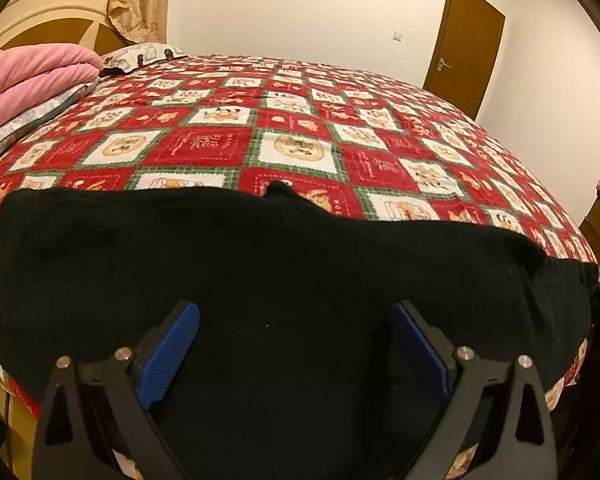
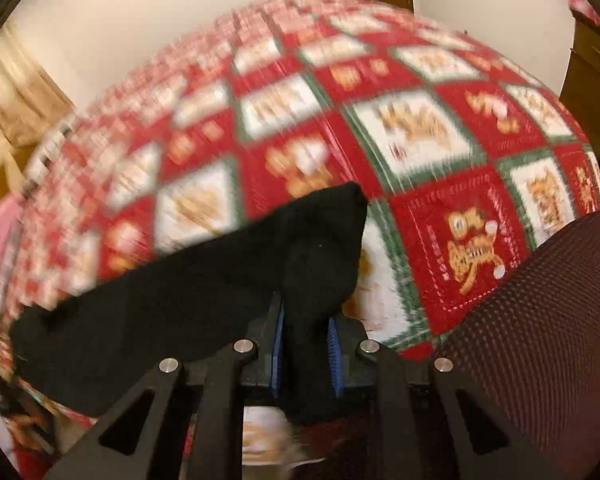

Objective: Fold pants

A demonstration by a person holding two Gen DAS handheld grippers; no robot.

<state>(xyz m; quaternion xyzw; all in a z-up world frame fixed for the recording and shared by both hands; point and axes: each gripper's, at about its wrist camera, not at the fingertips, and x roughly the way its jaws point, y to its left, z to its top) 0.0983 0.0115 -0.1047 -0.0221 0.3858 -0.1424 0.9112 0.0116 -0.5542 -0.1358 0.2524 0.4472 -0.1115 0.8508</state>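
The black pants (image 1: 260,264) lie spread across the near edge of the bed, over a red, white and green patchwork cover (image 1: 292,132). My left gripper (image 1: 296,320) is open, its blue pads wide apart just above the black cloth, holding nothing. My right gripper (image 2: 306,332) is shut on a bunched end of the black pants (image 2: 320,248), which rises between its blue pads and trails off to the left. The right wrist view is blurred by motion.
A folded pink blanket (image 1: 32,76) and a pillow (image 1: 140,54) lie at the far left by the headboard (image 1: 48,20). A brown door (image 1: 464,48) stands at the far right. A dark red mesh chair back (image 2: 540,300) is close at the right of my right gripper.
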